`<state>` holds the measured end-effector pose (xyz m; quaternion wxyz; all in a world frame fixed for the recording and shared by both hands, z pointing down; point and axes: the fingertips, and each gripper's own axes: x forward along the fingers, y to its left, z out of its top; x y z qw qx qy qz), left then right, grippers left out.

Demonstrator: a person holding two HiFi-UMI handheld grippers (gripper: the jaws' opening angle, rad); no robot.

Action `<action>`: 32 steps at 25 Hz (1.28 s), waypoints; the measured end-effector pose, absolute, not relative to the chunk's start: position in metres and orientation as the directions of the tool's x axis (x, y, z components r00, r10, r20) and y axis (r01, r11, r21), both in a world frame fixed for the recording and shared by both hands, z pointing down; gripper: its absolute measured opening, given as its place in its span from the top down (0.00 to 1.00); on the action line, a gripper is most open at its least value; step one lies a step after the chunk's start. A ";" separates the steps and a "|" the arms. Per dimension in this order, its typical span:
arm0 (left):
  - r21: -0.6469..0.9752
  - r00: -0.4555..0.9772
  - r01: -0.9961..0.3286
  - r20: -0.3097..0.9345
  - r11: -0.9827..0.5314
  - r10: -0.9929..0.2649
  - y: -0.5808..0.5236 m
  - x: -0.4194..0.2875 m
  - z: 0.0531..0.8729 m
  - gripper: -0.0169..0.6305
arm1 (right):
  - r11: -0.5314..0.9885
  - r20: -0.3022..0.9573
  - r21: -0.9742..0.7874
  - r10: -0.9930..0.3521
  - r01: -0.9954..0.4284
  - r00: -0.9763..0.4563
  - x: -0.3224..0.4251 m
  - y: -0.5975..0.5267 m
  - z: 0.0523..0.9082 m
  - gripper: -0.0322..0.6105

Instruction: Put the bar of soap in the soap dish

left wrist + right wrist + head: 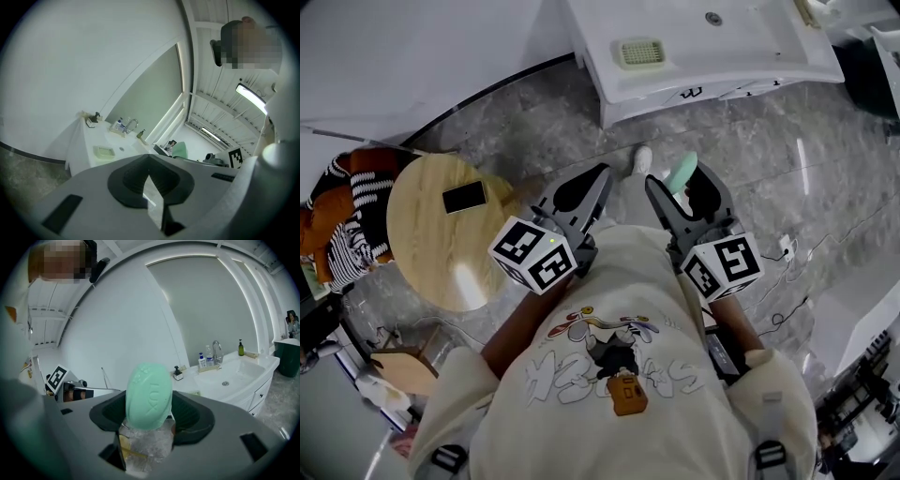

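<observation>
A mint-green bar of soap (149,396) stands on end between the jaws of my right gripper (149,420), which is shut on it. In the head view the soap (680,172) sticks out of the right gripper (682,190) above the grey floor. The pale green soap dish (641,52) lies on the white vanity top (675,70) ahead, well apart from both grippers. The soap dish (104,151) lies left of the basin in the left gripper view, and the soap dish (194,393) shows small in the right gripper view. My left gripper (581,195) is shut with nothing in it, its pads (131,176) meeting at the tip.
A round wooden table (422,253) with a phone (465,197) stands at my left, striped clothing (352,202) beside it. The sink basin (229,376) has a faucet (216,349) and bottles behind it. Cables (783,251) lie on the marble floor at right.
</observation>
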<state>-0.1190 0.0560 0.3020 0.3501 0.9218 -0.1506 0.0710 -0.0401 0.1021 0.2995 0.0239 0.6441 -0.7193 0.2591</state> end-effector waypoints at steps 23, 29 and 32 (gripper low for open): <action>0.582 0.872 -0.489 0.348 -0.650 -0.345 -0.047 0.043 0.322 0.96 | 0.247 0.415 -0.363 -0.820 -0.898 -0.393 0.107 -0.012 0.335 0.50; 0.576 0.857 -0.515 0.375 -0.635 -0.354 -0.063 0.045 0.328 0.96 | 0.282 0.448 -0.349 -0.787 -0.893 -0.424 0.114 -0.031 0.345 0.50; 0.571 0.855 -0.516 0.393 -0.638 -0.339 -0.070 0.043 0.334 0.96 | 0.290 0.466 -0.336 -0.776 -0.896 -0.426 0.114 -0.040 0.348 0.50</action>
